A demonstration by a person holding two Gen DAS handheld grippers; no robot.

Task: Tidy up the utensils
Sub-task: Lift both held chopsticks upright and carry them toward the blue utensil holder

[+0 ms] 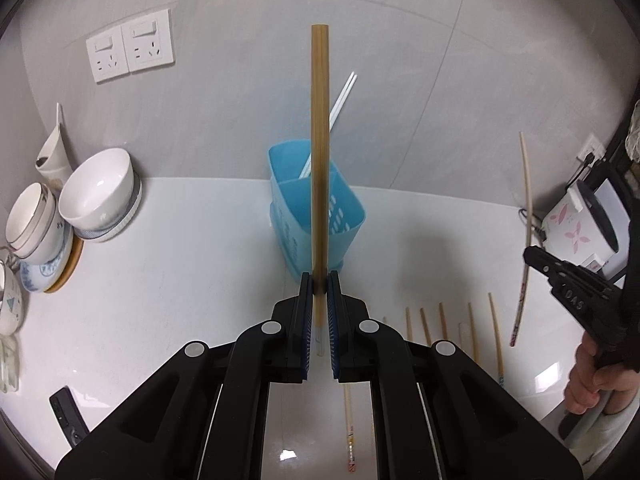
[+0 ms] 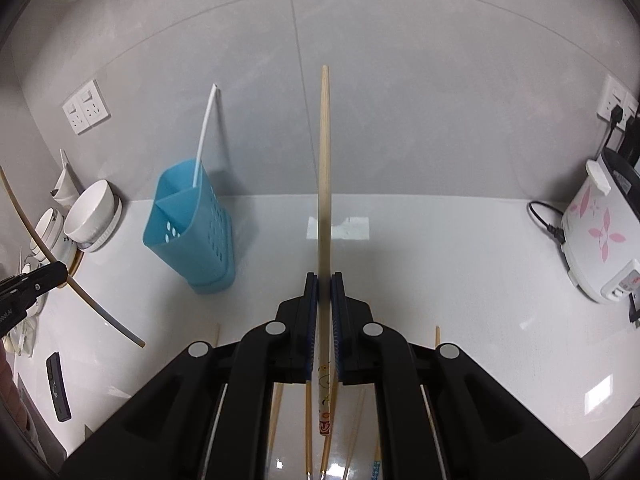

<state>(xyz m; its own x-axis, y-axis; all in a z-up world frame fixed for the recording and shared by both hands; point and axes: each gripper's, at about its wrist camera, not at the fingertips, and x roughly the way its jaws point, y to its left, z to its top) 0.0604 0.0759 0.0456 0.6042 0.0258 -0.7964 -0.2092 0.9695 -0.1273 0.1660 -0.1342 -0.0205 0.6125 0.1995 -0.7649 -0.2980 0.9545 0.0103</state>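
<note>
In the left wrist view my left gripper [image 1: 320, 280] is shut on a brown bamboo chopstick [image 1: 320, 140] that stands upright in front of the blue utensil holder [image 1: 288, 232]. Two white chopsticks [image 1: 342, 104] lean out of the holder's back compartment. At the right, my right gripper [image 1: 531, 254] is shut on a pale chopstick [image 1: 527, 176]. In the right wrist view that gripper [image 2: 324, 280] clamps the pale chopstick [image 2: 325, 152], its printed end hanging below the jaws. The holder [image 2: 188, 240] stands to the left, and my left gripper [image 2: 60, 272] shows at the left edge.
Several chopsticks [image 1: 444, 320] lie in a row on the white counter [image 1: 160, 300] below the grippers. Stacked bowls [image 1: 100, 192] stand at the left, a rice cooker [image 2: 596, 240] with its cord at the right. A black flat device [image 2: 56, 384] lies front left. A grey wall with sockets [image 1: 128, 46] is behind.
</note>
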